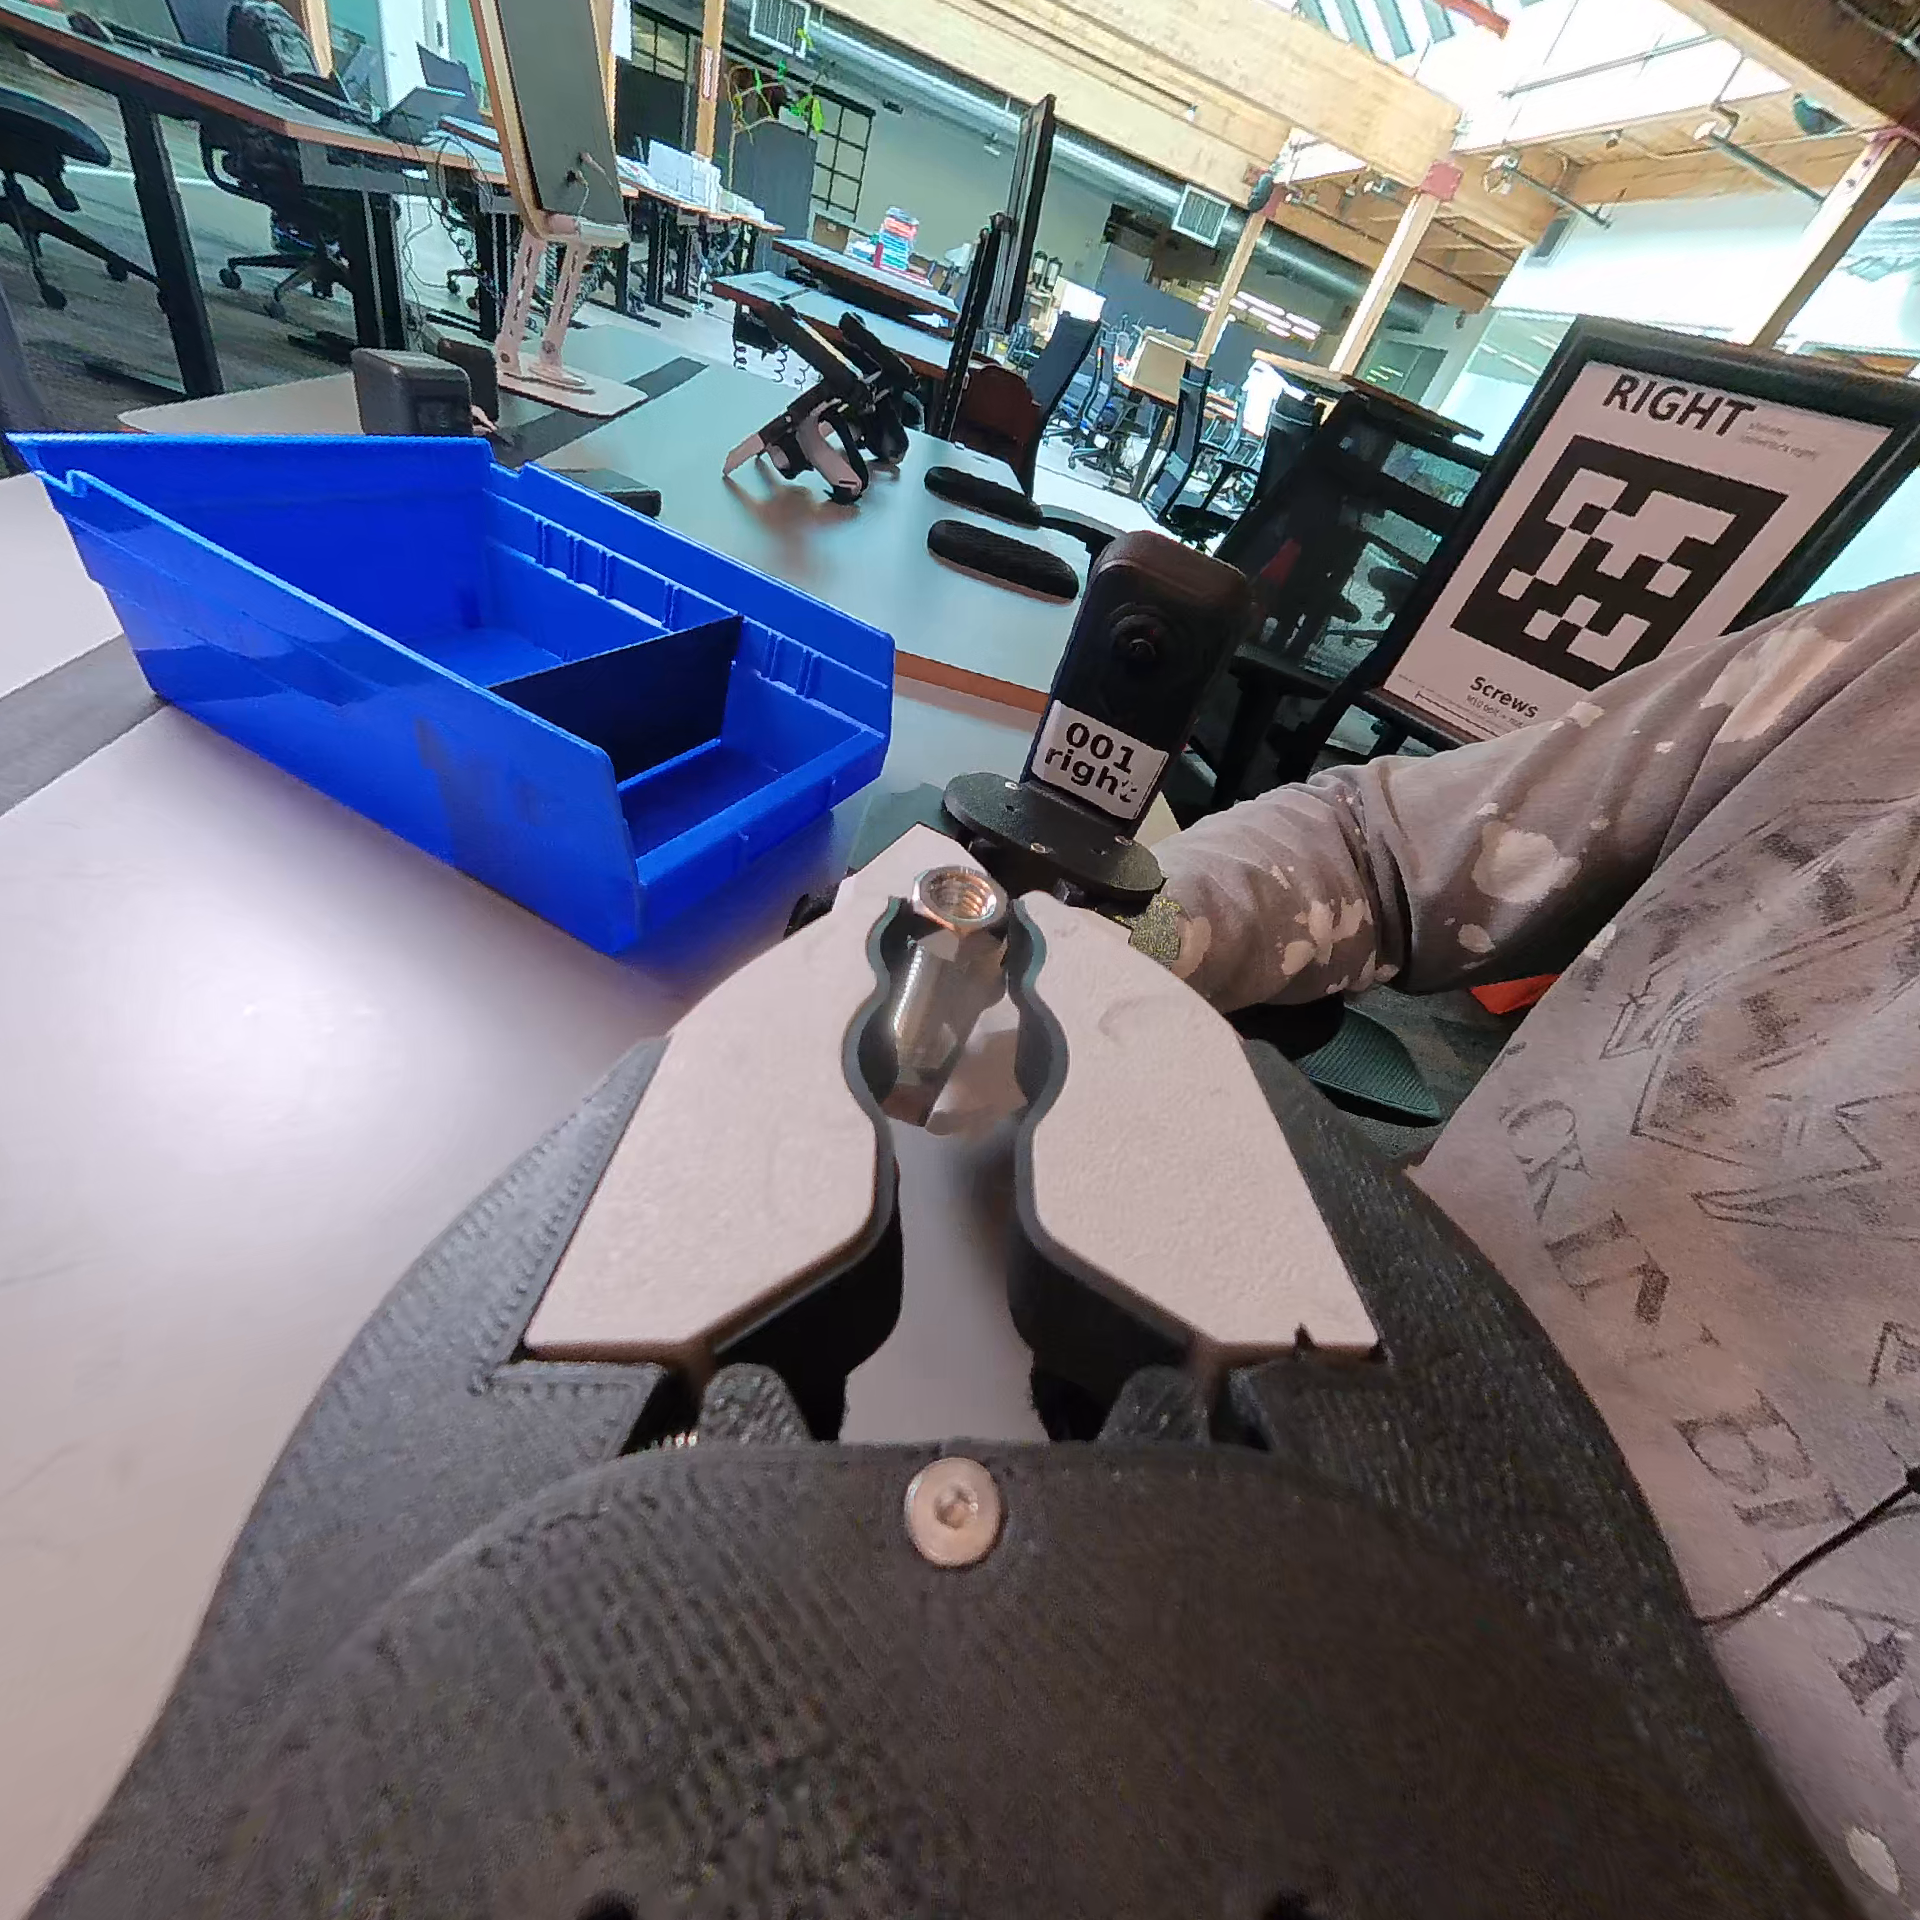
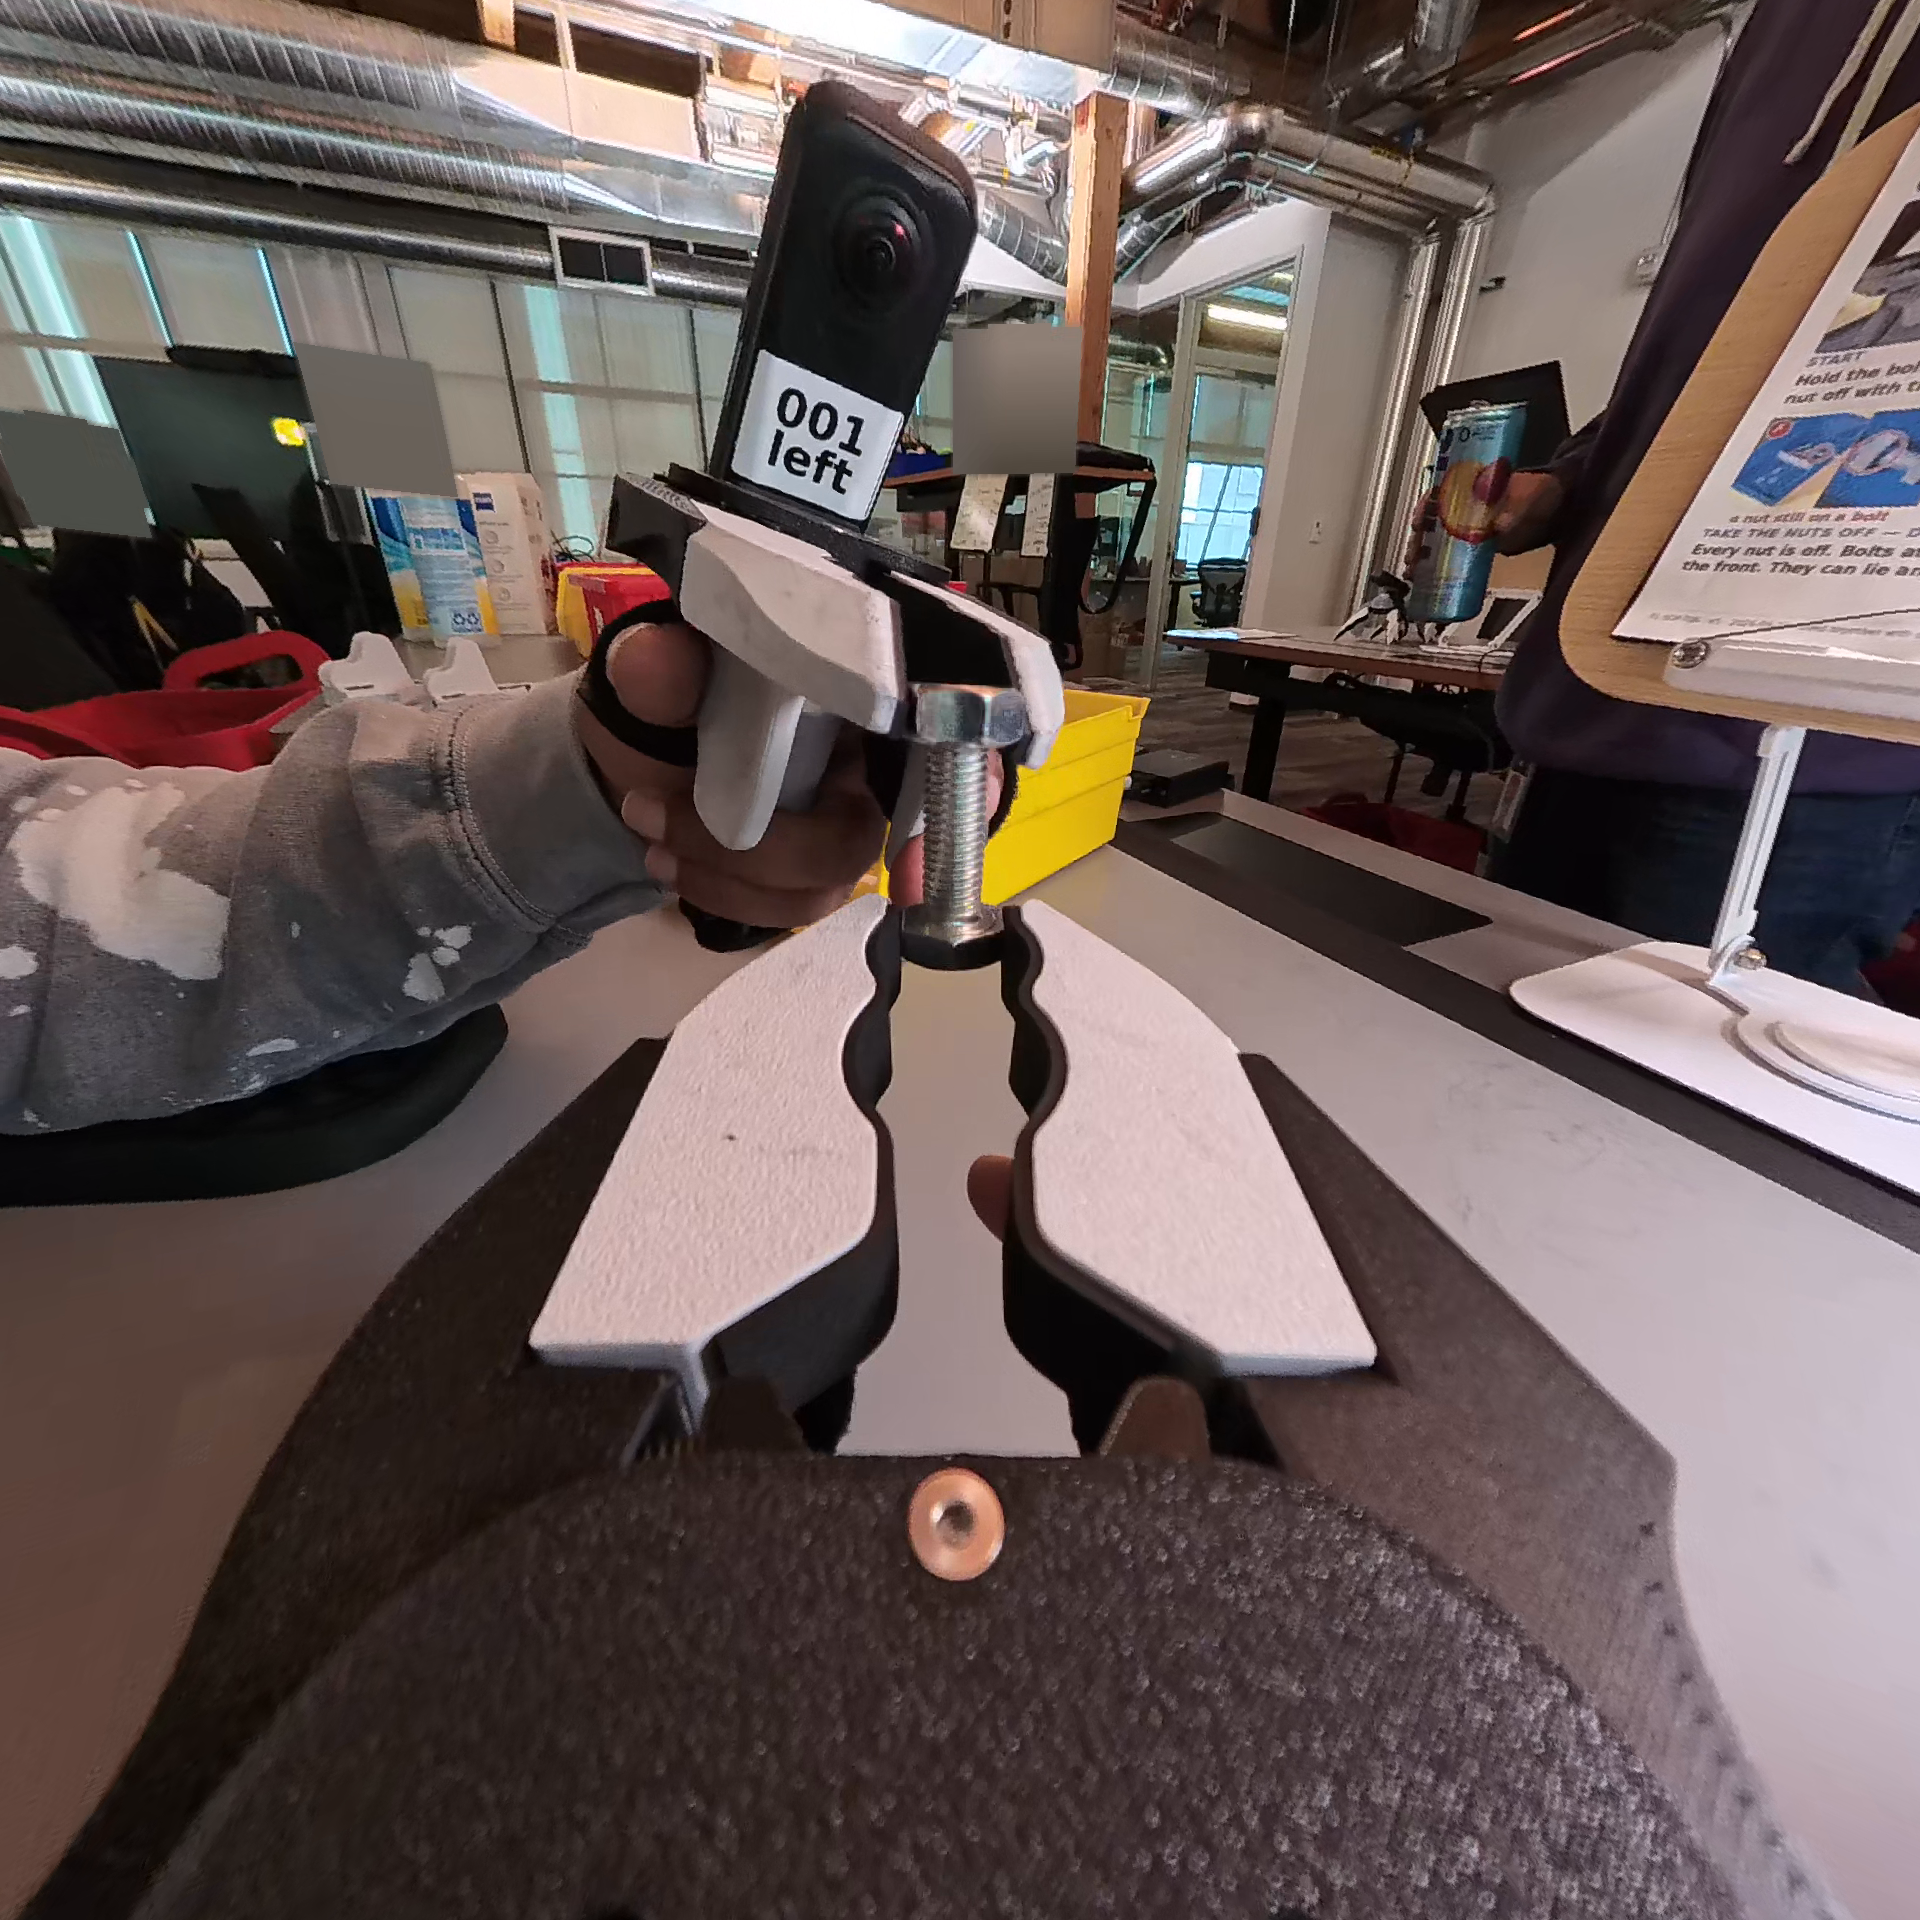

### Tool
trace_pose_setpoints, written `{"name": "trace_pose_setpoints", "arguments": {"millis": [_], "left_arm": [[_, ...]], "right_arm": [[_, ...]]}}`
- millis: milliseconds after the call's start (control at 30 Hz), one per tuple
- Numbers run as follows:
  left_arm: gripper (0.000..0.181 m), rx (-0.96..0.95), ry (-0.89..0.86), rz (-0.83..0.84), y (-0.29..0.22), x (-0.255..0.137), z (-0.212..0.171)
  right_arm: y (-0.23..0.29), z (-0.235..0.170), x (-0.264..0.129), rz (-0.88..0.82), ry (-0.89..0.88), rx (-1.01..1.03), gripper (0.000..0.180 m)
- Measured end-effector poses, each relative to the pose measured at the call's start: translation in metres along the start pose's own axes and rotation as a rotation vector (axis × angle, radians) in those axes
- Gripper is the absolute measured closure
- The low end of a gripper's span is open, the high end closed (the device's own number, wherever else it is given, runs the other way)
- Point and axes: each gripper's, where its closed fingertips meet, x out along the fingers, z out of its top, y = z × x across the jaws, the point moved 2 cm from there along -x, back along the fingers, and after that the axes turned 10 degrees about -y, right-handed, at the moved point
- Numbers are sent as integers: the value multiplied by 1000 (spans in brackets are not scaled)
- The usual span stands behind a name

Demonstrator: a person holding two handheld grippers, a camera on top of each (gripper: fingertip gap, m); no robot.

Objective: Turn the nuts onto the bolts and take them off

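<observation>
Left gripper (image 1: 940, 997) clamping bolt (image 1: 928, 1013), right gripper (image 2: 951, 935) seemingly pinching nut (image 2: 951, 928), blue bin (image 1: 457, 665).

Bright, even daylight from skylights and windows fills both views, throwing soft shadows under the blue bin (image 1: 457, 665) left of the claw, glare on the bolt (image 2: 958, 821), fisheye bending at edges, and blur just behind the fingertips.

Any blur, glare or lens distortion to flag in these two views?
Left wrist view: strong fisheye bending; bolt head end blurred near the lens, nut sharp. Right wrist view: same bending, bolt threads crisp with bright glints, windows behind overexposed.
</observation>
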Motion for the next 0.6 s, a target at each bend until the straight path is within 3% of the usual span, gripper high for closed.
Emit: {"name": "trace_pose_setpoints", "arguments": {"millis": [600], "left_arm": [[162,69,62,65,5,-2,-3]], "right_arm": [[-1,-6,0,-8,41,23,162]]}}
